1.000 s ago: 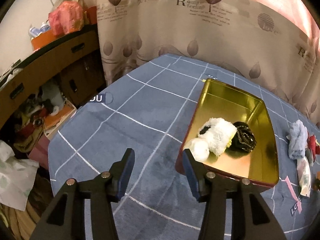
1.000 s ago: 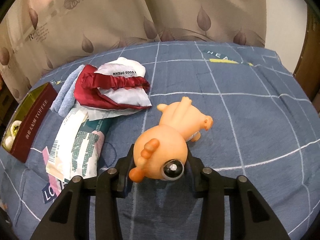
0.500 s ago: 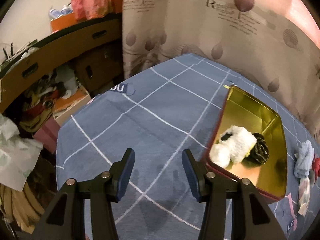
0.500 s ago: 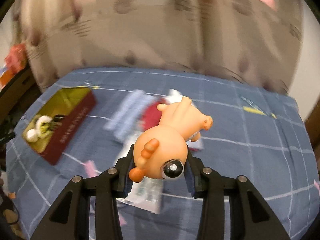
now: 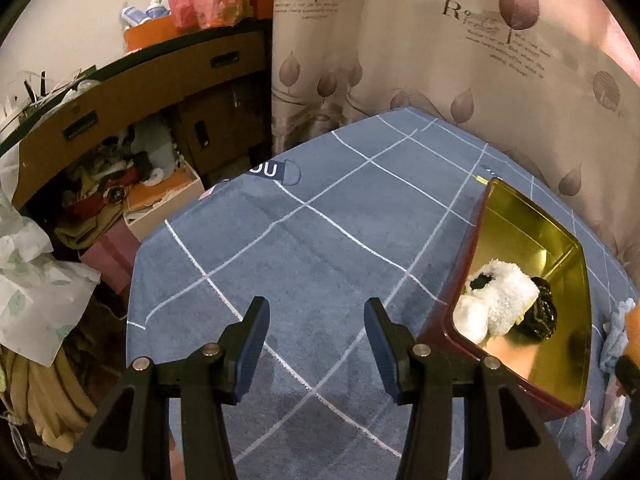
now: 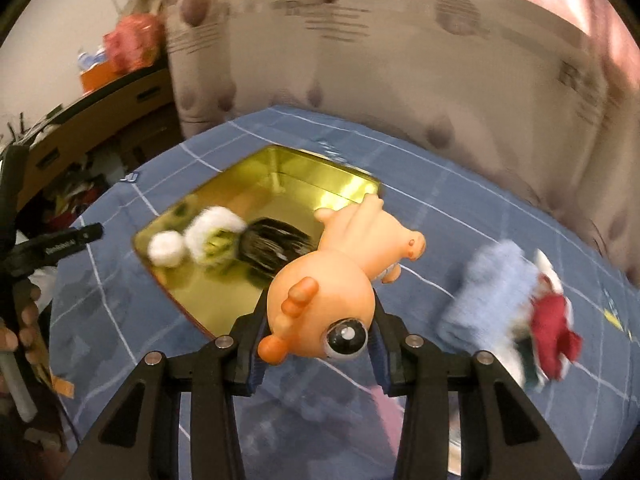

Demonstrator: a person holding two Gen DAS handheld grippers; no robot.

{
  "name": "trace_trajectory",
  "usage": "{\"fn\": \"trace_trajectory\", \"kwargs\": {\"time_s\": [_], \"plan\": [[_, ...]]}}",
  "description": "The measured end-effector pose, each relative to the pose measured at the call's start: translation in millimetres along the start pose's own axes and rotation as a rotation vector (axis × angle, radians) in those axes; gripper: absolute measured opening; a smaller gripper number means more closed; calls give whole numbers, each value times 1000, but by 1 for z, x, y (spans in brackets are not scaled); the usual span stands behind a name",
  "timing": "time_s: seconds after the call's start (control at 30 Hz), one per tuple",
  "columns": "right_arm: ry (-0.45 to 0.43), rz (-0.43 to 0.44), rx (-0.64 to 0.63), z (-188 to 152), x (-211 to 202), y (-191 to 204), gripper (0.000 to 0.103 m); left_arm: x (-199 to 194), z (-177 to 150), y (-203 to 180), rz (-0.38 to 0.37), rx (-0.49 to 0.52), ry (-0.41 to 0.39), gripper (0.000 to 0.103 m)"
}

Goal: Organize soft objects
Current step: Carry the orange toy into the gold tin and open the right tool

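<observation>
My right gripper (image 6: 318, 332) is shut on an orange squishy toy animal (image 6: 340, 276) with a big eye, held in the air beside the near right edge of a gold tin (image 6: 316, 176) with dark red sides. The tin holds a white fluffy item (image 6: 212, 232) and a black scrunchie (image 6: 272, 248). In the left wrist view the tin (image 5: 520, 216) sits at the right with the white fluffy item (image 5: 500, 304) and black scrunchie (image 5: 542, 314) inside. My left gripper (image 5: 316, 340) is open and empty above the blue cloth, left of the tin.
A light blue cloth (image 6: 488, 284), a red and white fabric piece (image 6: 552, 320) and a packet lie right of the tin on the blue checked tablecloth (image 5: 320, 240). A curtain (image 5: 440, 60) hangs behind. A cluttered shelf (image 5: 120, 152) stands beyond the table's left edge.
My right gripper has lifted the orange toy and swung it left, from beside the fabric pile to beside the tin. My left gripper has drifted left, away from the tin, still open.
</observation>
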State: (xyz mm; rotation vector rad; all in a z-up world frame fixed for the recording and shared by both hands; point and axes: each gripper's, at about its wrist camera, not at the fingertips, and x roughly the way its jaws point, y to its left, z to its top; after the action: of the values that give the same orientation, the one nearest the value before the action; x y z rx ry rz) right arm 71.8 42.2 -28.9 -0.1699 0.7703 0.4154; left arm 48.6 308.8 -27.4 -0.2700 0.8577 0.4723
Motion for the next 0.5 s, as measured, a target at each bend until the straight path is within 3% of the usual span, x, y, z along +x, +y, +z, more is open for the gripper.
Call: {"fn": "trace_trajectory", "kwargs": {"time_s": [0.23,0.5], "plan": [[18,36,-71,22,31,39,39,7,2,14,37,-69,29,50],[74,32,-103,26,69,60,39,10,2,15,37,-74,48,50]]}}
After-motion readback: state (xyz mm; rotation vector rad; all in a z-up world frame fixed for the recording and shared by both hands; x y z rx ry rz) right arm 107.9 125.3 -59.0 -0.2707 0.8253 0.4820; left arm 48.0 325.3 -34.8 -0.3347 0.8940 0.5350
